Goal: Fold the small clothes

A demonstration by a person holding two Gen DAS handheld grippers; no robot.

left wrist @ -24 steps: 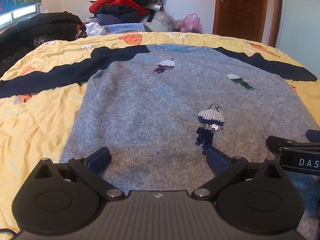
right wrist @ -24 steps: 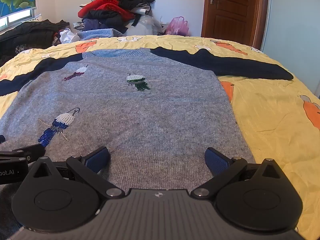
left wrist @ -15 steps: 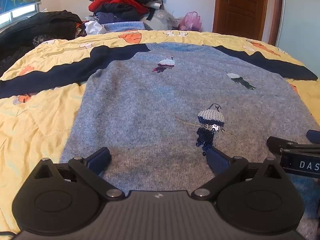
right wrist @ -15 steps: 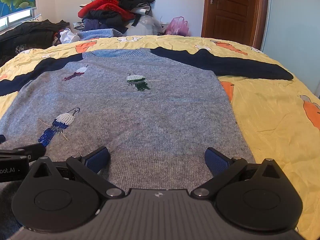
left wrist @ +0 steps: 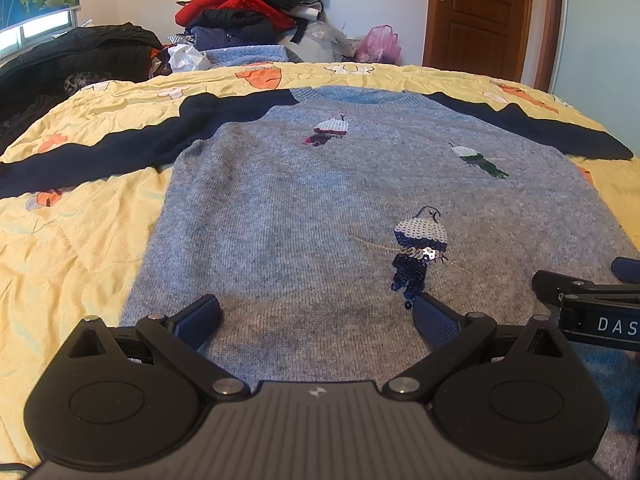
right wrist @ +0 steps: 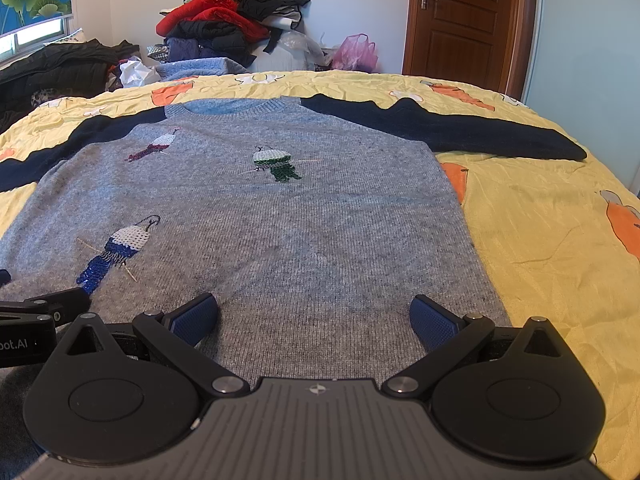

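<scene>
From the left wrist view I see my left gripper [left wrist: 316, 312] spread wide and holding nothing, over the hem of the grey sweater [left wrist: 320, 208] lying flat on the yellow bedspread [left wrist: 80, 240]. From the right wrist view, my right gripper [right wrist: 314, 312] is equally wide apart and unloaded above the same hem, navy sleeves outstretched.

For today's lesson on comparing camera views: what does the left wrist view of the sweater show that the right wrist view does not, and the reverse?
Only the left wrist view shows the left sleeve running far out across the yellow bedspread, plus part of the right gripper at its right edge. Only the right wrist view shows the cuff end of the right sleeve and the bedspread beyond the sweater's right side. Both show the grey sweater lying flat and unfolded, its three sequin birds, the clothes pile, the wooden door, and an open gripper: left, right.
</scene>
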